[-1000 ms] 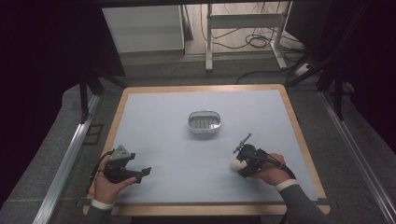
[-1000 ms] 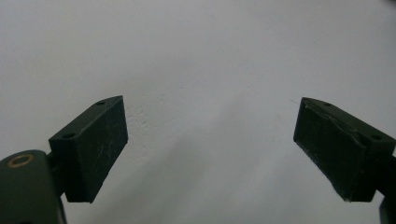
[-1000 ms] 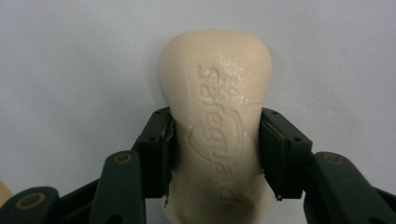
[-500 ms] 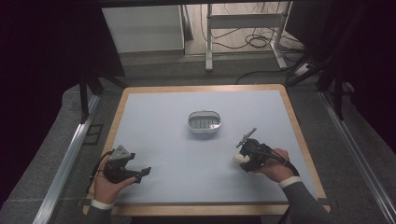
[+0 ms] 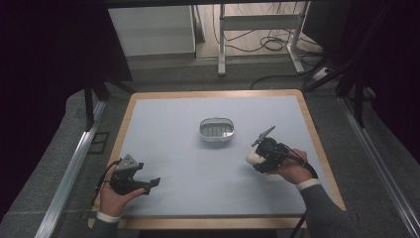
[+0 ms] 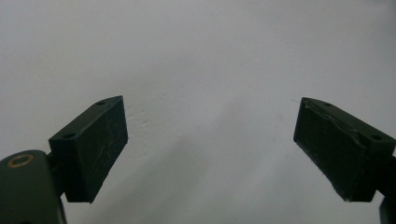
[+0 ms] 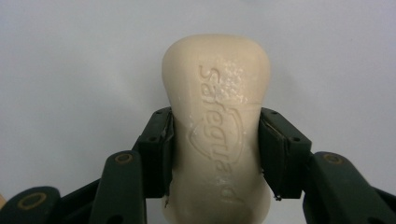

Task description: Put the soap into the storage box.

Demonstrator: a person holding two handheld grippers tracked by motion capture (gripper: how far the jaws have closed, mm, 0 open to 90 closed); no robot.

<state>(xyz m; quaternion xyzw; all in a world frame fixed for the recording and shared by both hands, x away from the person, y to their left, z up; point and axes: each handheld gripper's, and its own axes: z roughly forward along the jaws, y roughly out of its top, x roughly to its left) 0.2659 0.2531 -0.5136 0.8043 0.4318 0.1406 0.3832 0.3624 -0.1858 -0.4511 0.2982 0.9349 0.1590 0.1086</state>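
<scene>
A pale blue worktop [image 5: 198, 148] with a light wooden edge. At its right, the right gripper [image 7: 215, 144] has its jaws clamped on the waist of a cream-coloured, curved bar of soap [image 7: 217, 116] with raised lettering — held near the surface, just right of a small oval metal soap dish [image 5: 216, 129] with a ribbed floor at the worktop's centre. At the near left corner, the left gripper [image 6: 210, 140] rests in the person's hand, jaws spread wide apart — nothing between them.

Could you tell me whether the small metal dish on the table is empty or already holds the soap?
Empty: the oval metal dish shows only its ribbed floor, while the cream soap bar sits clamped in the right gripper.
</scene>
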